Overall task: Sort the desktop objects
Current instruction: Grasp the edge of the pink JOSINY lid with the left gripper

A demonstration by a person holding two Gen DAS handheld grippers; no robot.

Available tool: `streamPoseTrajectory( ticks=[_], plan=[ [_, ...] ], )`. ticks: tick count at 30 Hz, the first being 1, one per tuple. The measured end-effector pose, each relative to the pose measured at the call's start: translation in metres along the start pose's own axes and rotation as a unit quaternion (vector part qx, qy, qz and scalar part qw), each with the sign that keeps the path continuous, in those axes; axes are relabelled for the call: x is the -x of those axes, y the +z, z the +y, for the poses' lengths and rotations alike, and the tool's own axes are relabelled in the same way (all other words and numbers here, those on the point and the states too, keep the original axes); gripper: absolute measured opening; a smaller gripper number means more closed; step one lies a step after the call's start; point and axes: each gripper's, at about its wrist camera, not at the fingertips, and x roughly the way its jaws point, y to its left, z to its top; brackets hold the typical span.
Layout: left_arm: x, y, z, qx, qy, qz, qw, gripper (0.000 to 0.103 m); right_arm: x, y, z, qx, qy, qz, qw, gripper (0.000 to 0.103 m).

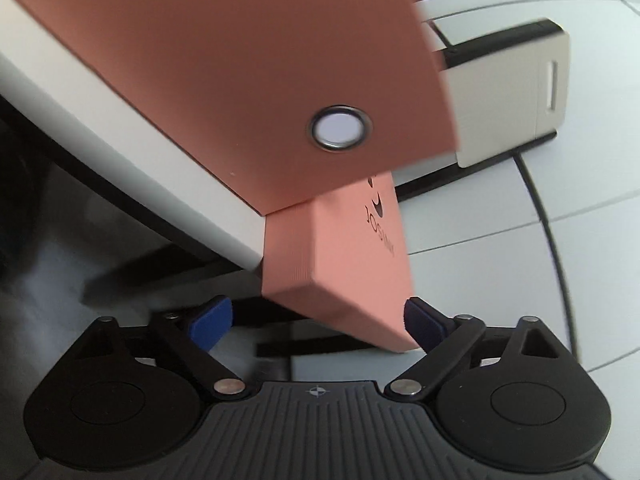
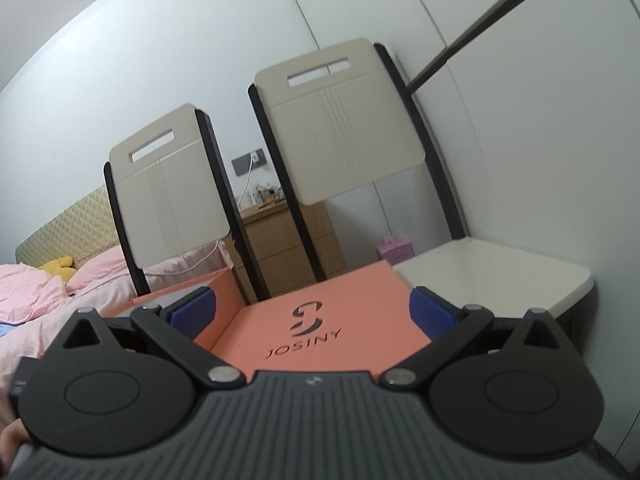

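Observation:
A salmon-pink JOSINY box lid (image 2: 320,316) lies between the blue pads of my right gripper (image 2: 312,312), whose jaws stand wide apart; whether they touch the lid's edges I cannot tell. In the left wrist view the lid (image 1: 344,264) hangs tilted with one corner between the pads of my left gripper (image 1: 318,320), jaws wide, the right pad (image 1: 420,320) touching the lid. The pink box body (image 1: 240,68) with a metal eyelet (image 1: 340,127) fills the upper view, resting on a white table edge (image 1: 120,136).
Two beige chairs with black frames (image 2: 340,120) (image 2: 172,192) stand behind the table. A white tabletop corner (image 2: 500,276) lies at right. A bed with pink bedding (image 2: 40,288) is at left, a wooden nightstand (image 2: 288,240) behind. A chair back (image 1: 512,92) and tiled floor show in the left view.

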Motion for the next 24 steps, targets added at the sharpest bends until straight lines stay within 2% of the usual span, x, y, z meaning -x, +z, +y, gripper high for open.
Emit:
streamPoseTrajectory(
  ticks=[4, 9, 18, 24],
  plan=[
    [-0.011, 0.011, 0.013, 0.039, -0.026, 0.018, 0.9987, 0.073, -0.007, -0.004, 0.004, 0.005, 0.003, 0.016, 1.0, 0.103],
    [-0.018, 0.016, 0.029, 0.074, -0.059, 0.033, 0.9949, 0.049, -0.014, -0.009, 0.005, 0.001, 0.003, 0.033, 0.999, 0.103],
    [-0.007, 0.023, 0.034, 0.092, -0.086, 0.029, 0.9916, 0.044, -0.023, -0.016, 0.008, -0.003, 0.003, 0.053, 0.999, 0.103],
    [0.005, 0.022, 0.029, 0.068, -0.076, 0.035, 0.9941, 0.042, -0.029, -0.02, 0.009, -0.005, -0.003, 0.067, 0.998, 0.103]
  ],
)
